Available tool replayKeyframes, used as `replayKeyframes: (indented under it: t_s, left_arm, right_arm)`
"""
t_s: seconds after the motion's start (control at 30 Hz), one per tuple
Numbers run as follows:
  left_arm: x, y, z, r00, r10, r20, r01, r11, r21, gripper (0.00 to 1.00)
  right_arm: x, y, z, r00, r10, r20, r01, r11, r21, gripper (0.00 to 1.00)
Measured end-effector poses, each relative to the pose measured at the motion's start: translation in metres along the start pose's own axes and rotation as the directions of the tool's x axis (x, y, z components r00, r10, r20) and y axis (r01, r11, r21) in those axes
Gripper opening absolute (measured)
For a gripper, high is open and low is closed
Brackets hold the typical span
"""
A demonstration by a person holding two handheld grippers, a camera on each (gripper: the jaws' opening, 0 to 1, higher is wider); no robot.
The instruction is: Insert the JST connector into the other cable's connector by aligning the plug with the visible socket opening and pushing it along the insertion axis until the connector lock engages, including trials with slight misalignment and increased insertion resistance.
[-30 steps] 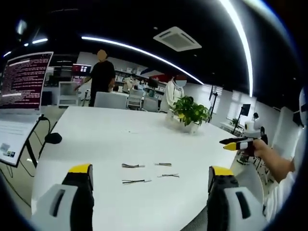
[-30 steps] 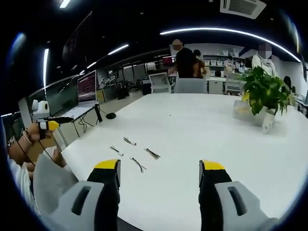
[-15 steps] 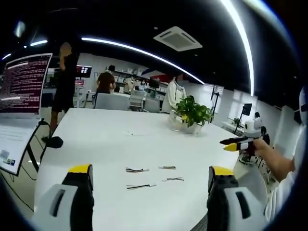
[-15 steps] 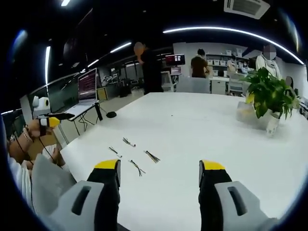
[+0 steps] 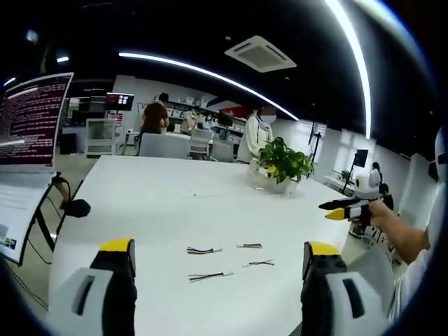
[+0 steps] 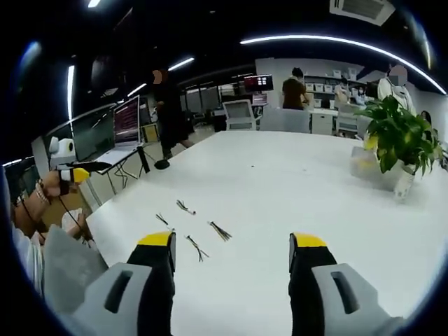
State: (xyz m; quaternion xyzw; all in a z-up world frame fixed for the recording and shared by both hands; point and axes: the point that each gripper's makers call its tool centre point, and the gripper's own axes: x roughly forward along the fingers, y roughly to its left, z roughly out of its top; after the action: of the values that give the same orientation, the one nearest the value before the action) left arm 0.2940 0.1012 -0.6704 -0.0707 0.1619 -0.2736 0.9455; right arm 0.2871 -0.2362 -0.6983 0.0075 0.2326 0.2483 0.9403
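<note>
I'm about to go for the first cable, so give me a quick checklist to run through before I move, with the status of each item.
1. Left tool open and holding nothing: ok.
2. Right tool open and holding nothing: ok.
3. Cables reachable on the white table: ok. Four short cables lie loose near the front edge, for example one at and another at.
4. Cables apart from each other, so one can be picked singly: ok.
5. Which cable ends carry the plug and the socket: cannot tell, they are too small in both views.
6. Potted plant clear of the work area: ok, it stands far back from the cables.
</note>
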Motion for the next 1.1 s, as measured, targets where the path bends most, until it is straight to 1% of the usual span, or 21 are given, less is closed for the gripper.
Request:
replayKeyframes:
  t_s: [0.17,0.3,0.43,0.57,0.63,0.73,0.83,0.97,1.0,1.1]
  left_arm:
    - [0.011,0.004,-0.001,1.0,-0.002,-0.008,0.002,1.0,0.003,0.99]
    - [0.021,0.006,-0.005,1.0,-0.01,-0.03,0.01,1.0,0.002,0.99]
    - [0.029,0.007,-0.004,0.999,-0.019,-0.031,0.019,1.0,0.004,0.99]
    - [0.036,0.009,-0.001,0.999,-0.027,-0.023,0.027,1.0,0.002,0.99]
    - [0.04,0.007,0.004,0.999,-0.051,0.001,0.051,0.998,-0.026,0.99]
    - [0.047,0.011,0.008,0.999,-0.045,0.014,0.045,0.999,-0.025,0.99]
    - [0.052,0.014,0.011,0.999,-0.047,0.02,0.048,0.999,-0.023,0.99]
    - [0.062,0.019,0.016,0.998,-0.048,0.028,0.049,0.998,-0.033,0.99]
    - [0.066,0.02,0.019,0.998,-0.048,0.038,0.049,0.998,-0.032,0.99]
    - [0.074,0.023,0.024,0.997,-0.056,0.05,0.057,0.998,-0.029,0.99]
  right_arm:
    - [0.007,-0.005,-0.001,1.0,0.002,-0.008,-0.002,1.0,0.009,0.63]
    - [0.013,-0.009,-0.003,1.0,0.002,-0.016,-0.002,1.0,0.016,0.63]
    - [0.019,-0.012,-0.001,1.0,0.008,-0.005,-0.008,1.0,0.02,0.62]
    - [0.025,-0.013,-0.001,1.0,0.024,-0.004,-0.024,0.999,0.031,0.62]
    - [0.029,-0.016,-0.002,1.0,0.03,0.0,-0.03,0.999,0.026,0.6]
    - [0.032,-0.018,0.001,0.999,0.042,0.025,-0.043,0.998,0.042,0.59]
    - [0.035,-0.021,0.005,0.998,0.045,0.033,-0.046,0.998,0.038,0.59]
    - [0.04,-0.025,0.007,0.998,0.048,0.03,-0.049,0.999,0.016,0.58]
    - [0.042,-0.027,0.008,0.999,0.046,0.029,-0.046,0.999,0.01,0.58]
    - [0.048,-0.03,0.01,0.998,0.052,0.028,-0.052,0.999,0.009,0.58]
